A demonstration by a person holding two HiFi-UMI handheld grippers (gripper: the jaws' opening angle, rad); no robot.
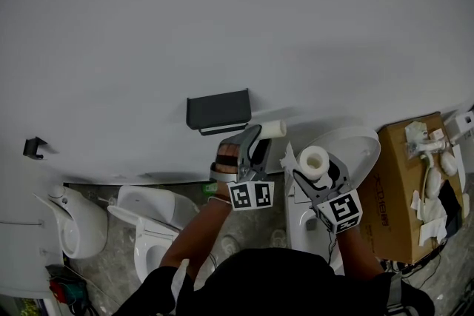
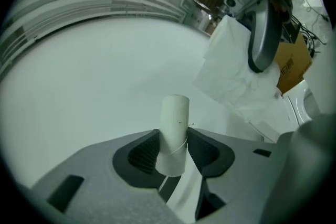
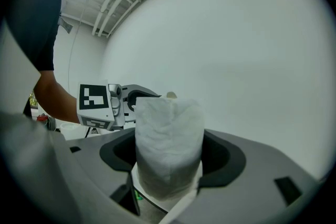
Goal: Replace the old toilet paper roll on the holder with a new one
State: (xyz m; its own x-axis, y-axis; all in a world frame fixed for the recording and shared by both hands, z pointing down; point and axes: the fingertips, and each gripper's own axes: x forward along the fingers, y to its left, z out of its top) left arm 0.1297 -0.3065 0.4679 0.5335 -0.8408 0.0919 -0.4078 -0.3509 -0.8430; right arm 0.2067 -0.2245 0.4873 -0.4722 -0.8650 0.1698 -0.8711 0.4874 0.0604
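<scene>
White, soft paper makes up the new roll (image 1: 312, 158), held just right of centre in the head view with its hollow end turned up toward the camera. The right gripper (image 1: 317, 175) has its jaws spread wide but pressed on the roll's round sides, and a loose sheet (image 2: 236, 76) hangs off it. I judge the roll light and squashy. A hard squeeze would dent it and the outer sheet can unwind, so the hold belongs across the middle of the round side, leaving both ends of the core free for the holder.

The old tube (image 1: 272, 129) looks lighter, bare, thin-walled and easy to crush. The left gripper (image 1: 258, 140) has its jaws closed on the tube near one end, with most of its length sticking out past the tips. The tube sits just below and right of the dark holder (image 1: 218, 111) on the grey wall (image 1: 222, 11), a little above centre in the head view and apart from it.

Both forearms rise from the lower middle of the frame toward the wall. The grippers are side by side and near each other, pointing roughly level at the wall, the left one nearer the holder.
</scene>
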